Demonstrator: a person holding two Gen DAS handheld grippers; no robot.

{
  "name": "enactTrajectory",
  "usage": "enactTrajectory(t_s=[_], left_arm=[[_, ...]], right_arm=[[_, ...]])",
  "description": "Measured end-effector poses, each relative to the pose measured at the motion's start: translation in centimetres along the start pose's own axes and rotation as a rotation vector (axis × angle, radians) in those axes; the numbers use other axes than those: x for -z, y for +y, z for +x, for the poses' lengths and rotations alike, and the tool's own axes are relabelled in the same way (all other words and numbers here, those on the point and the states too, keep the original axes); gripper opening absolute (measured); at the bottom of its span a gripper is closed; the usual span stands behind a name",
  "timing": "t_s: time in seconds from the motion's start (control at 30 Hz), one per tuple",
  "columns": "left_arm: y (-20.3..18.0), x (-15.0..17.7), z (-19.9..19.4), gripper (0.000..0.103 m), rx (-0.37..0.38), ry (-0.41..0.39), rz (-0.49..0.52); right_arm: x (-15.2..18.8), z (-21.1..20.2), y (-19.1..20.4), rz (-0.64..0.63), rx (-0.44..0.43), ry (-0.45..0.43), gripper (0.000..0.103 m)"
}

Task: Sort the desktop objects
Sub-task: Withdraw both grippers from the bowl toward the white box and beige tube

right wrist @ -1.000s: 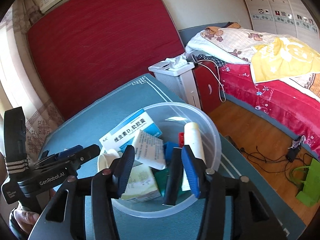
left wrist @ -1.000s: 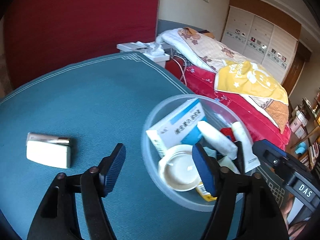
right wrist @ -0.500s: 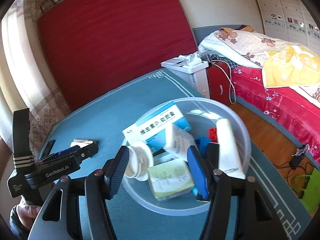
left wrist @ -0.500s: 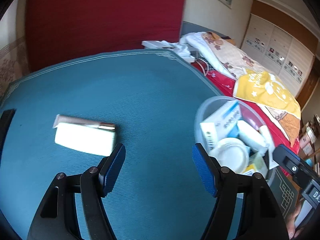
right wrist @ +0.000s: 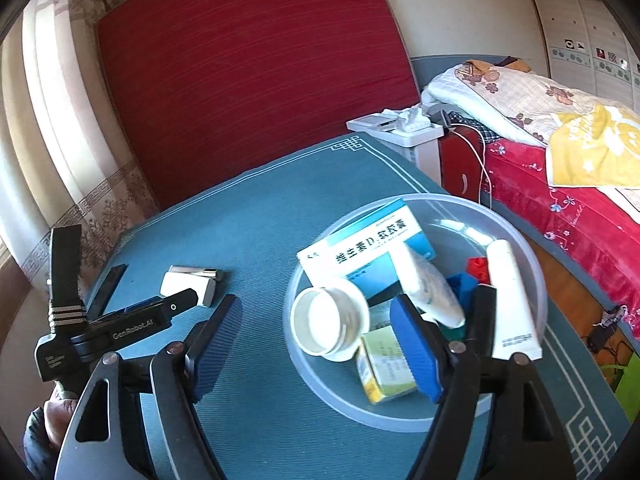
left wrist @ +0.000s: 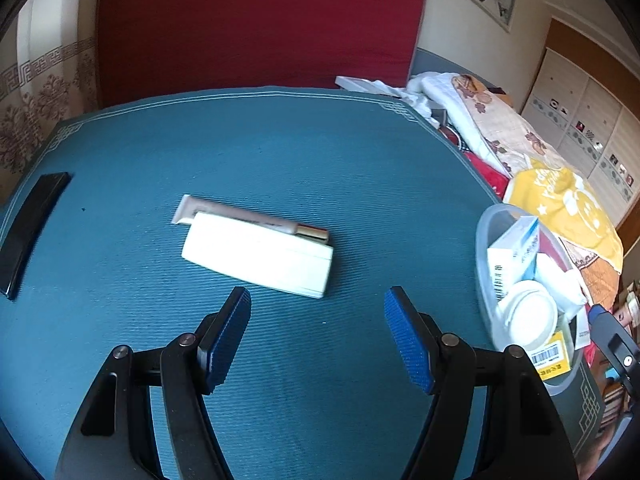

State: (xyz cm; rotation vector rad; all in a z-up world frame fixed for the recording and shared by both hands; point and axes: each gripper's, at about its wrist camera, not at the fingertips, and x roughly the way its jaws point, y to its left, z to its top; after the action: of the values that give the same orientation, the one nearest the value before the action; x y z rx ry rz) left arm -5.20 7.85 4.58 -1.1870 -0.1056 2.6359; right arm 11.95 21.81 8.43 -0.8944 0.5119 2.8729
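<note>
On the teal-covered bench, seen from my left wrist, my left tongs stand wide apart with nothing between the blue pads, only bare mat. Just beyond them, toward 11 o'clock, lies a white oblong case; a slim tube with a gold cap lies along its far side, touching it. A flat black object rests near the bench edge at 9 o'clock. At 3 o'clock sits the clear plastic bowl, well apart from the case. From my right wrist, my right tongs have just been opening and now stand wide, gripping nothing; they hang over the near rim of the bowl. Inside it lie a blue-and-white medicine box, a round white jar, a small green-and-yellow box, a white tube and a red block. At 9 o'clock in this view my left tongs' black body points toward the white case.
</note>
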Motion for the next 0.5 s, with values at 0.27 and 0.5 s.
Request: enactTrajectory(t_s=[0.27,0.5], left_arm=[[0.8,0.2,0.4,0.073,-0.02,0.011,-0.024],[0.9,0.4,1.2,0.073,-0.053,0.029,-0.015]], right_arm=[[0.0,0.4,0.9,-0.009,-0.017,0.006,0.082],[0.2,0.8,1.7,-0.019,-0.035,0.015,0.083]])
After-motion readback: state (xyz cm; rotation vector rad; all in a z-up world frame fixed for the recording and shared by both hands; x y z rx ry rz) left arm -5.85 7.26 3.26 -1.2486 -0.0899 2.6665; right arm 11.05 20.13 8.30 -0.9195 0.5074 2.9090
